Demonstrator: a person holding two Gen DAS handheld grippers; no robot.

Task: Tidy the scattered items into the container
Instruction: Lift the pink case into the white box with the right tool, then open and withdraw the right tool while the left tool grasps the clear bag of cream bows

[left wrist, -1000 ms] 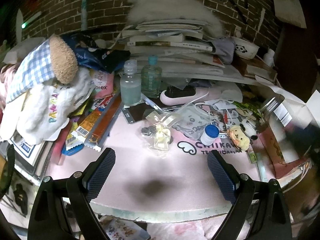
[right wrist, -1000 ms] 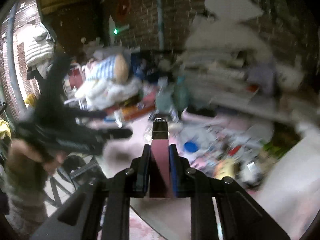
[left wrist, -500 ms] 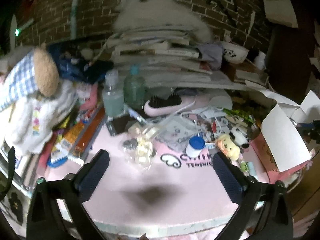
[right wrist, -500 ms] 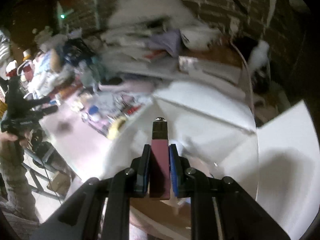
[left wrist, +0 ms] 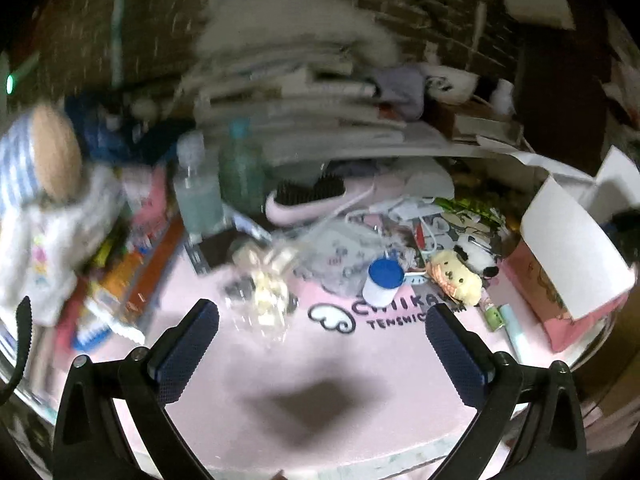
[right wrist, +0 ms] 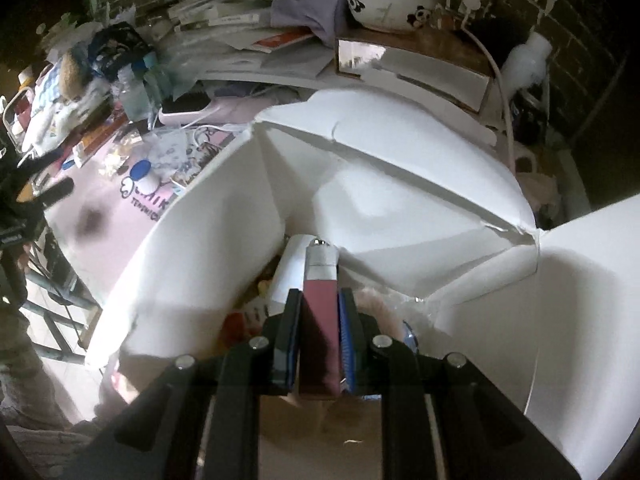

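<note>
Your right gripper (right wrist: 319,304) is clamped on a maroon bottle with a silver cap (right wrist: 320,284), pointing down over the open white cardboard box (right wrist: 224,216); its flaps spread around the bottle, and a white cylinder (right wrist: 288,276) lies inside just beside it. Your left gripper (left wrist: 320,344) stands wide with nothing between its jaws, which have just been opening, above the pink mat (left wrist: 360,368). Ahead of it sit a small white jar with a blue lid (left wrist: 382,282), a yellow plush toy (left wrist: 456,278), a crinkled clear wrapper (left wrist: 264,292) and a pink hairbrush (left wrist: 316,200).
</note>
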